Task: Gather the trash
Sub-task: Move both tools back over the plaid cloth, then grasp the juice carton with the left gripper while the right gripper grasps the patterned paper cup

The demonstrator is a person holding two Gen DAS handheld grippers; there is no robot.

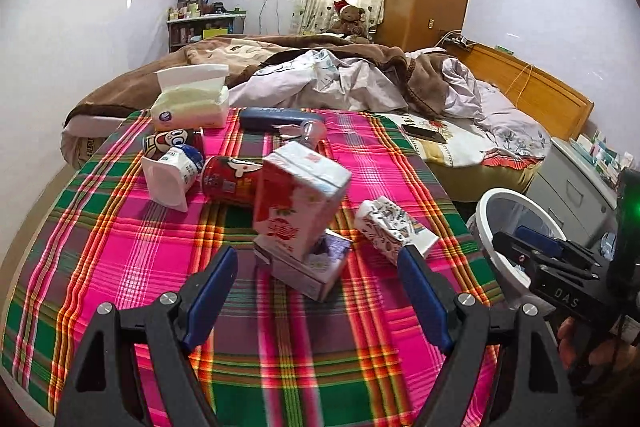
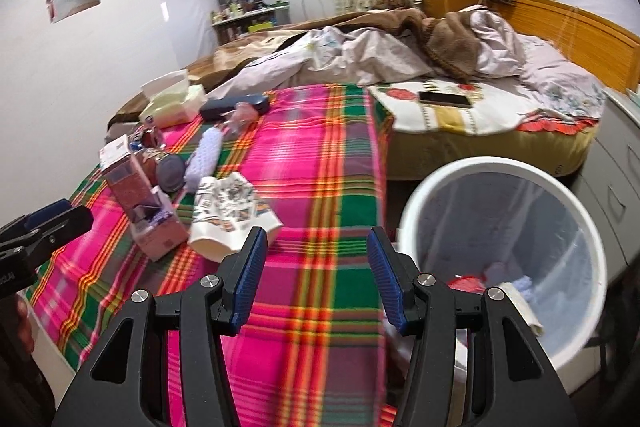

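Trash lies on a plaid cloth (image 1: 120,239): a red-and-white carton (image 1: 296,199) leaning on a small pink box (image 1: 312,267), a patterned paper cup (image 1: 394,227) on its side, a red can (image 1: 230,181) and a white yogurt cup (image 1: 172,175). My left gripper (image 1: 320,279) is open, just short of the carton and box. My right gripper (image 2: 316,275) is open and empty over the cloth's edge, beside a white bin (image 2: 508,255) holding some trash. The paper cup (image 2: 228,215) and the box (image 2: 160,227) lie to its left.
A tissue pack (image 1: 192,103), a dark blue case (image 1: 280,119) and a cartoon can (image 1: 172,143) sit at the cloth's far end. A phone (image 2: 444,99) lies on the unmade bed. Grey drawers (image 1: 572,187) stand right of the bin.
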